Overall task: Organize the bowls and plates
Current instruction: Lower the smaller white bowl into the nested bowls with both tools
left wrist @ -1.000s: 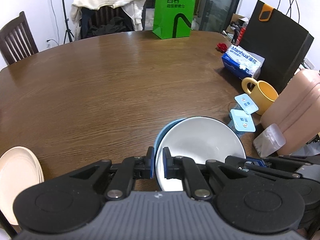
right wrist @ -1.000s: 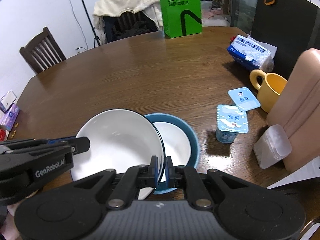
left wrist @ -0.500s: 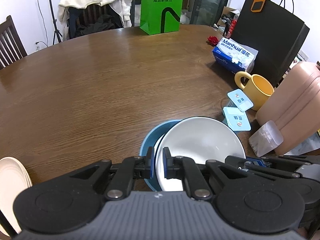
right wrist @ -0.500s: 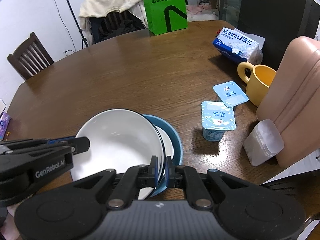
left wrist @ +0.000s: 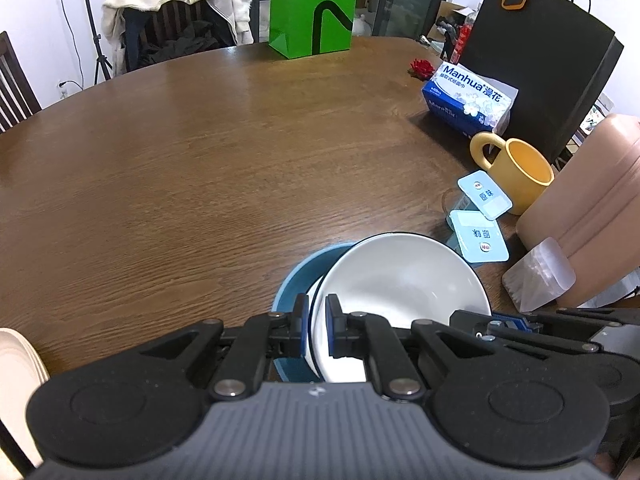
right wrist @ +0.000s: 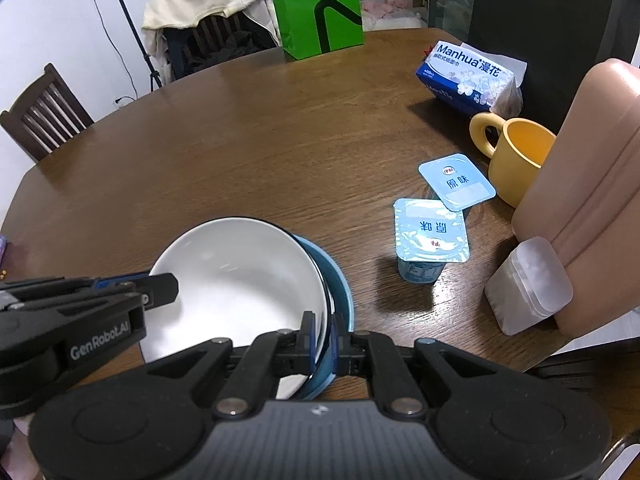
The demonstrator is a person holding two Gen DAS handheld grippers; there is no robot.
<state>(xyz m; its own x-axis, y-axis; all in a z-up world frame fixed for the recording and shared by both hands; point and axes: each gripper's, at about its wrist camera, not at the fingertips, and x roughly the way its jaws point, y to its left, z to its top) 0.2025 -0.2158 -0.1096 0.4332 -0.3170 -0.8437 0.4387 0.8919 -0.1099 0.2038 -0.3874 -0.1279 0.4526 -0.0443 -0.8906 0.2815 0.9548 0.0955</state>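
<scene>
Nesting white bowl (left wrist: 396, 280) into blue bowl (left wrist: 296, 284), near table (left wrist: 200, 168) edge.
Left gripper (left wrist: 317, 330) and right gripper (right wrist: 325, 338) pinched on opposite rims; lowering evenly (yogurt cups (right wrist: 430, 236) close), releasing together once seated.

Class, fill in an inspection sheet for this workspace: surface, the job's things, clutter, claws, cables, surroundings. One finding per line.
Surface: brown wooden table, bare in the middle.
Job's things: white bowl over the blue bowl, overlapping it; cream plates at the left edge.
Clutter: two yogurt cups, yellow mug, tissue pack, pink jug, clear lidded box.
Claws: left claw and right claw each shut on the white bowl's rim.
Cables: one runs to a wall socket.
Surroundings: green bag, black bag, chair draped with clothes.
</scene>
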